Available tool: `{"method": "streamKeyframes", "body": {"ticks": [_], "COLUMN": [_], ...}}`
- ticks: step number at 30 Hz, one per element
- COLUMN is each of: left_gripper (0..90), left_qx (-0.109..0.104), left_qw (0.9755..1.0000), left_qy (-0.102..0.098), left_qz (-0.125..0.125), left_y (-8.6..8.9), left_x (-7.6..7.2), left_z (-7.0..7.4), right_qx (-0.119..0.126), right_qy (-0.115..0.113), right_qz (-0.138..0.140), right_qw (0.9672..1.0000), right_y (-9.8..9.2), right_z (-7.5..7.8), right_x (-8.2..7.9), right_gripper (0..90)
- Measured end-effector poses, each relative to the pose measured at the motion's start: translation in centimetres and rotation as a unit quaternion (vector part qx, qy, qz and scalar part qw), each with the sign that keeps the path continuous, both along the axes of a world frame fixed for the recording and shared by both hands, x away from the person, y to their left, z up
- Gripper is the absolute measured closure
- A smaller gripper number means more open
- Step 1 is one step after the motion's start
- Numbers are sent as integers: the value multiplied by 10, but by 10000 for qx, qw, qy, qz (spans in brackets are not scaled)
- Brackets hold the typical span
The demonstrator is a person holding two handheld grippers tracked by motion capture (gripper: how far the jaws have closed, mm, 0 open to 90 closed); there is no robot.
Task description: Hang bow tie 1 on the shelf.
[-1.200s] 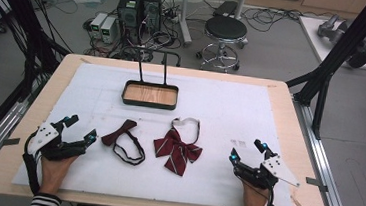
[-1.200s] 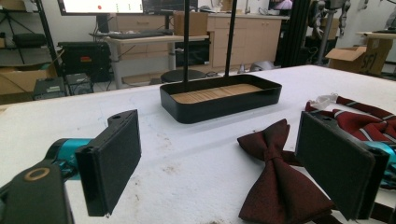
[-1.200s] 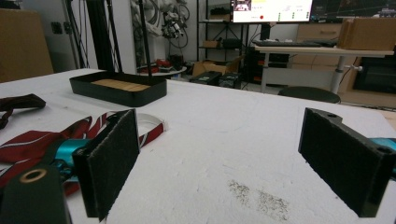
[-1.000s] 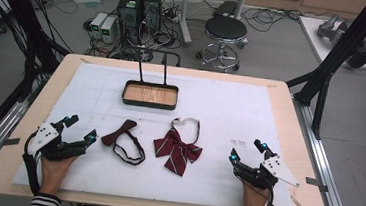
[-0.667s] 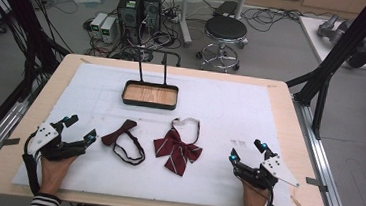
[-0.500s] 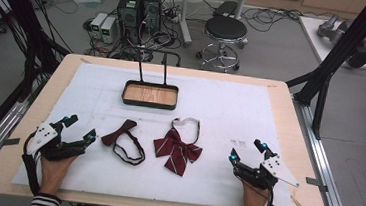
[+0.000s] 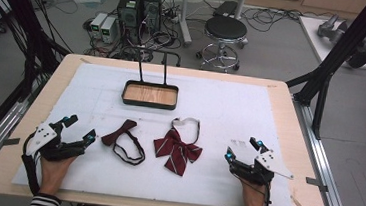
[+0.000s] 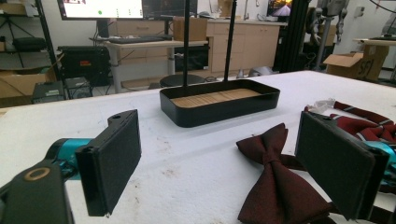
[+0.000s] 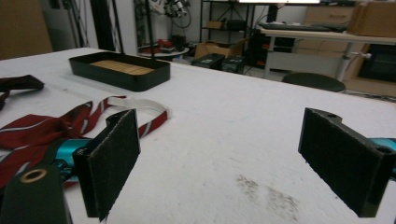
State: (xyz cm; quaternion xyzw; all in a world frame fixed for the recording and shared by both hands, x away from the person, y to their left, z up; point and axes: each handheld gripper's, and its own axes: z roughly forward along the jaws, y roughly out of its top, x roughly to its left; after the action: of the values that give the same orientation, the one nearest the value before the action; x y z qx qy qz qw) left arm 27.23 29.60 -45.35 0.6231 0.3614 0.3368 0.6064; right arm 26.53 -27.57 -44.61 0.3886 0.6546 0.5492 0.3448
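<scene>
A dark maroon bow tie (image 7: 120, 132) with a black strap lies on the white mat, left of centre; in the left gripper view this bow tie (image 8: 275, 186) sits just ahead of the jaws. To its right lies a red striped bow tie (image 7: 177, 151) with a white strap, seen at the left as the striped tie (image 9: 42, 126) in the right gripper view. My left gripper (image 7: 79, 128) rests open on the mat at the near left, nothing between its jaws. My right gripper (image 7: 241, 149) rests open at the near right, also empty.
A black tray with a wooden floor (image 7: 150, 95) and an upright two-post handle stands at the back centre of the mat. The wooden table edge (image 7: 302, 143) frames the mat. A stool (image 7: 226, 29) and computers stand on the floor beyond.
</scene>
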Motion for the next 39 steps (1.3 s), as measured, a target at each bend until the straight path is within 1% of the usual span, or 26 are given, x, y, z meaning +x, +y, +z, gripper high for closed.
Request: {"method": "streamKeyframes", "body": {"ticks": [3, 4, 5, 6, 7, 9, 10, 13, 14, 15, 18, 19, 20, 21, 22, 23, 26, 27, 28, 29, 30, 31, 32, 33, 36, 39], "left_gripper": [149, 149, 149, 149, 149, 149, 149, 149, 149, 149, 149, 149, 149, 149, 149, 149, 149, 149, 149, 149, 149, 149, 149, 149, 149, 149], "left_qx": [-12, -18, -33, -36, -38, -27, -11, -9, -9, -15, -34, -34, -21, -23, -23, -19, -19, -18, -24, -34, -51, -41, -44, -43, -46, -47], "left_qw": [10000, 10000, 10000, 10000, 10000, 10000, 10000, 10000, 10000, 10000, 10000, 10000, 10000, 10000, 10000, 10000, 10000, 10000, 10000, 10000, 10000, 10000, 10000, 10000, 10000, 10000], "left_qy": [1, -7, -7, -5, -7, -16, -15, -18, -18, -19, -26, -27, -24, -25, -26, -25, -36, -35, -38, -35, -37, -43, -46, -46, -47, -48], "left_qz": [0, -2, 0, -4, -6, -12, -16, -21, -21, -22, -21, -23, -26, -25, -26, -24, -31, -35, -37, -31, -29, -28, -28, -30, -33, -33], "left_y": [0, 0, 0, 1, 1, 1, 1, 1, 1, 1, 1, 1, 1, 1, 1, 1, 0, 0, 0, 0, 0, 0, 0, 0, 0, 0], "left_x": [0, 0, 0, 0, 0, 0, 0, 0, 0, 0, 0, 0, 0, 0, 0, 0, -1, -1, -1, -1, -1, -1, -1, -1, -1, -1], "left_z": [0, 0, 0, 0, 0, 0, 0, 0, 0, 0, 0, 0, 0, 0, 0, 0, 0, 0, 0, 0, 0, 0, 0, 0, 0, 0], "right_qx": [-168, -168, -240, -240, -315, -365, -411, -539, -539, -636, -824, -824, -1004, -1004, -1094, -1210, -1303, -1303, -1322, -1420, -1420, -1532, -1532, -1599, -1771, -1933], "right_qy": [73, 73, 198, 198, 331, 368, 463, 660, 660, 750, 905, 905, 904, 904, 926, 1016, 1112, 1112, 1176, 1278, 1278, 1379, 1379, 1494, 1686, 1923], "right_qz": [193, 193, 372, 372, 542, 638, 804, 1034, 1034, 1181, 1399, 1399, 1571, 1571, 1599, 1697, 1840, 1840, 1912, 1999, 1999, 2086, 2086, 2192, 2299, 2410], "right_qw": [9996, 9996, 9988, 9988, 9975, 9966, 9948, 9910, 9910, 9881, 9826, 9826, 9783, 9783, 9767, 9728, 9679, 9679, 9655, 9610, 9610, 9560, 9560, 9508, 9420, 9314], "right_y": [8, 8, 13, 13, 18, 21, 26, 34, 34, 40, 50, 50, 56, 56, 59, 65, 74, 74, 77, 84, 84, 91, 91, 98, 108, 116], "right_z": [8, 8, 14, 14, 20, 22, 27, 32, 32, 34, 38, 38, 40, 40, 41, 44, 48, 48, 49, 51, 51, 52, 52, 52, 48, 44], "right_x": [3, 3, 7, 7, 10, 12, 15, 20, 20, 23, 28, 28, 31, 31, 32, 35, 40, 40, 42, 45, 45, 49, 49, 52, 58, 63], "right_gripper": [118, 118, 119, 119, 119, 119, 119, 119, 119, 119, 141, 141, 159, 159, 159, 159, 159, 159, 159, 159, 159, 161, 161, 167, 170, 204]}}
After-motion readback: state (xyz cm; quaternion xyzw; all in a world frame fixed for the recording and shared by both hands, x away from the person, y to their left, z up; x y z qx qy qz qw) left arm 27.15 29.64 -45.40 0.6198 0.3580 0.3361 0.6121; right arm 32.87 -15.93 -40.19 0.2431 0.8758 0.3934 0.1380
